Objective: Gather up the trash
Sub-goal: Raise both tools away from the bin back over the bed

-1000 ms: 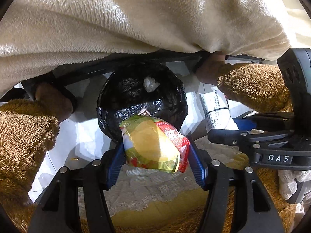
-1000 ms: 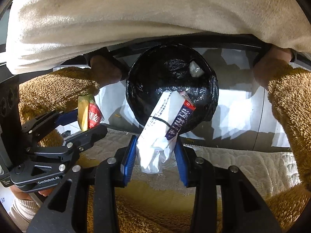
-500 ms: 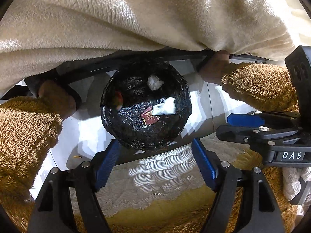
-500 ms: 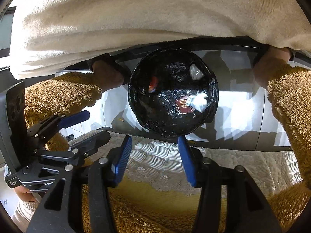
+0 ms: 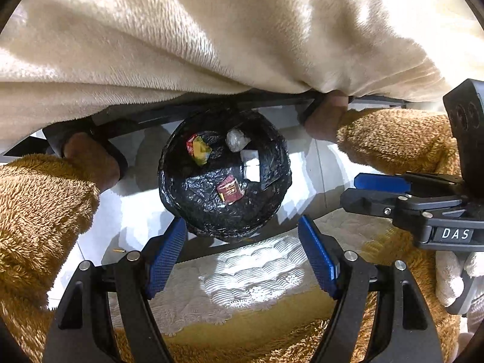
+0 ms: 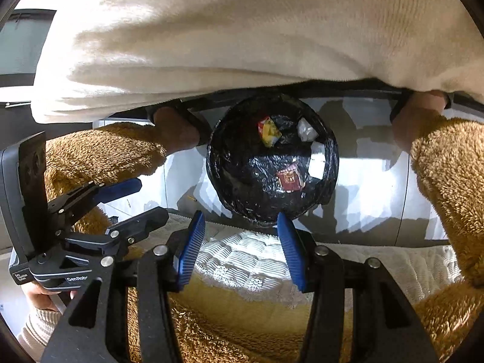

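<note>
Black-lined bin (image 5: 224, 175) sits below both my tongs, holding yellow wrapper (image 5: 199, 148), white packet (image 5: 251, 165), red box (image 5: 230, 189). Left tongs (image 5: 242, 254) gape empty; right tongs (image 6: 239, 248) have just been opening, nothing between them.

Left tool (image 5: 242, 254) hangs open and empty above the round black-lined bin (image 5: 196, 202), yellow-red snack wrapper (image 5: 199, 148) lying inside.

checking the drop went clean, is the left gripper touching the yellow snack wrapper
Apart. The left wrist view shows the left gripper open and empty, with the yellow snack wrapper lying down inside the bin.
</note>
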Demonstrator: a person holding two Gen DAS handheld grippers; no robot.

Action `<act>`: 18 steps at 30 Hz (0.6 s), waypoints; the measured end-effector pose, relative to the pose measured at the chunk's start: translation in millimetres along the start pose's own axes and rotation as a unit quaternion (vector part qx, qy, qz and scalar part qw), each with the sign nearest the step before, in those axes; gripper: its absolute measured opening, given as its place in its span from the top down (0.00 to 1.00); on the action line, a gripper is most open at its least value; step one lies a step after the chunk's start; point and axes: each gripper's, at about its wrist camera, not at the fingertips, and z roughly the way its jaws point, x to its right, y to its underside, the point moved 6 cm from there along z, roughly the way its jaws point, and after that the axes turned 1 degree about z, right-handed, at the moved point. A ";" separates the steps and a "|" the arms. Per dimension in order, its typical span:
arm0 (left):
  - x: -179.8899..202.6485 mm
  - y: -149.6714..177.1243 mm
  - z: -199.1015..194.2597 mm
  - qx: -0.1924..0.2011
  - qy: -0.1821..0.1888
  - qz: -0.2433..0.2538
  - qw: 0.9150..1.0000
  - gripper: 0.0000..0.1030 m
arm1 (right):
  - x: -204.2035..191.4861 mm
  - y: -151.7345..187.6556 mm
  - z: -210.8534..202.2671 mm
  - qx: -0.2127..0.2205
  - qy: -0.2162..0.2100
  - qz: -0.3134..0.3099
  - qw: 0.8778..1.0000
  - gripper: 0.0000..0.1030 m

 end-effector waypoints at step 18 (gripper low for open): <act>-1.1 -0.3 -102.3 0.217 0.031 -0.017 0.976 0.27 | -23.5 15.2 -90.0 0.212 -0.022 -0.058 0.975 0.50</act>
